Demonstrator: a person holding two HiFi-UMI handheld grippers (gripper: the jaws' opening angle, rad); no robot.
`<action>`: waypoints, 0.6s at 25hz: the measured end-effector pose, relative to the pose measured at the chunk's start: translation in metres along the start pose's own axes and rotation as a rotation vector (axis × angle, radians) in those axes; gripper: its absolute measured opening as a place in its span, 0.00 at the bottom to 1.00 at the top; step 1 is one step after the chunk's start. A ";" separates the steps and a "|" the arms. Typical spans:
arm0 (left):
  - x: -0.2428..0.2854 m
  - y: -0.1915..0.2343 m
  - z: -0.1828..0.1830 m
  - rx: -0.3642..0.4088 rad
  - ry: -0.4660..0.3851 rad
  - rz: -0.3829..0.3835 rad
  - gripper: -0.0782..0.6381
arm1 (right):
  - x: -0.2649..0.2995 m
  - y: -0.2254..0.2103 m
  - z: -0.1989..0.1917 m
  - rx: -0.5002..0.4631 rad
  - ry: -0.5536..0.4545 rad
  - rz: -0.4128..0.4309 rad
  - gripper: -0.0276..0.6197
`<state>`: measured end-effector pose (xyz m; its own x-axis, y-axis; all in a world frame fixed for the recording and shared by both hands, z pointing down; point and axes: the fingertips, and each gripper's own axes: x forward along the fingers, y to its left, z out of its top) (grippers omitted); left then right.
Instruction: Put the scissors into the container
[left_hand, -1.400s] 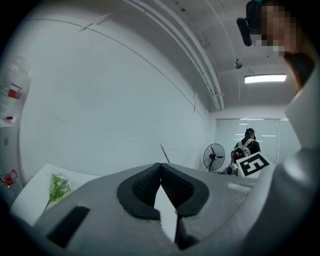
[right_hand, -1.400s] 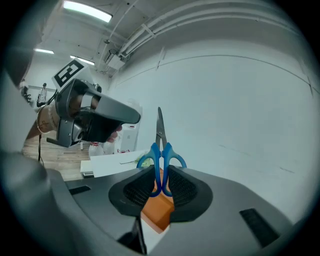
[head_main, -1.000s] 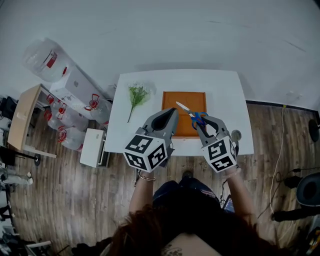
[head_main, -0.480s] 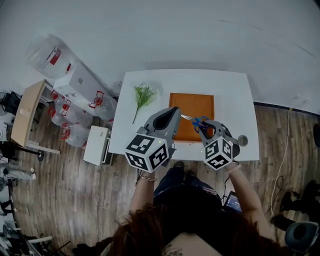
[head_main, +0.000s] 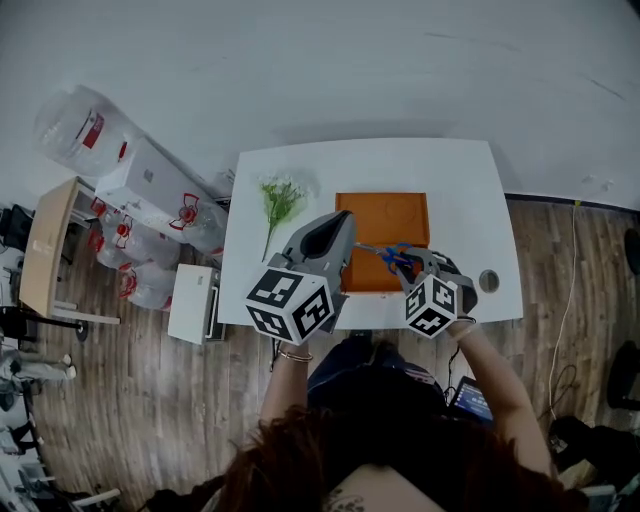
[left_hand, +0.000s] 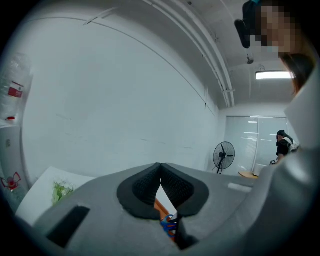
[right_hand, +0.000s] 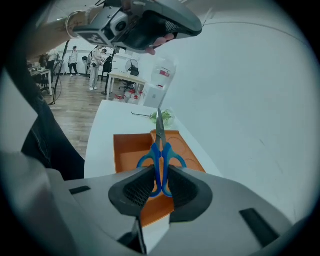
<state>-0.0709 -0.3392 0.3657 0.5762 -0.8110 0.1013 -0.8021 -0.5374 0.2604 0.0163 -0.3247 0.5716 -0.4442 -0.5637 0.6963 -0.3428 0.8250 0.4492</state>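
Wood floor (head_main: 130, 400) runs under me and up to a pale wall (head_main: 330, 70). Against that wall stands the white desk (head_main: 460, 190). Left of the desk, big water bottles (head_main: 75, 125) are stacked on the floor.

On the desk, the orange container (head_main: 385, 215) sits at the middle, its near side close to the desk's near edge. It is a shallow square, and in the right gripper view (right_hand: 131, 150) it lies straight ahead of me.

I hold my left gripper (head_main: 335, 225) above the desk just left of the container. Its pads (left_hand: 145, 182) meet at the tips, and nothing is caught between them.

My right gripper (head_main: 410, 262) is over the container's near-right corner. Its jaws are clamped on the blue handles of the scissors (right_hand: 161, 150), one pad (right_hand: 182, 190) pressing each side.

A green sprig (head_main: 280, 200) lies toward the desk's far-left corner, well apart from the container.

The scissors (head_main: 392, 255) hang in my grip over the near part of the container. Their closed blades point away from me along it, toward the sprig. I cannot tell whether the tip touches the container's floor.

A small round thing (head_main: 489, 280) sits near the desk's near-right corner, beside my right gripper.
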 end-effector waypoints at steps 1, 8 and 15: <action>0.000 0.002 -0.001 -0.002 0.003 0.000 0.13 | 0.004 0.003 -0.003 -0.010 0.014 0.009 0.16; 0.001 0.022 -0.003 -0.023 0.014 0.004 0.13 | 0.032 0.014 -0.022 -0.053 0.098 0.073 0.16; -0.001 0.036 -0.006 -0.034 0.028 0.005 0.13 | 0.059 0.025 -0.045 -0.090 0.190 0.139 0.16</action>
<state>-0.0992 -0.3557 0.3810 0.5768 -0.8067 0.1289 -0.7994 -0.5249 0.2923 0.0187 -0.3356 0.6490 -0.3152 -0.4339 0.8440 -0.2107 0.8992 0.3835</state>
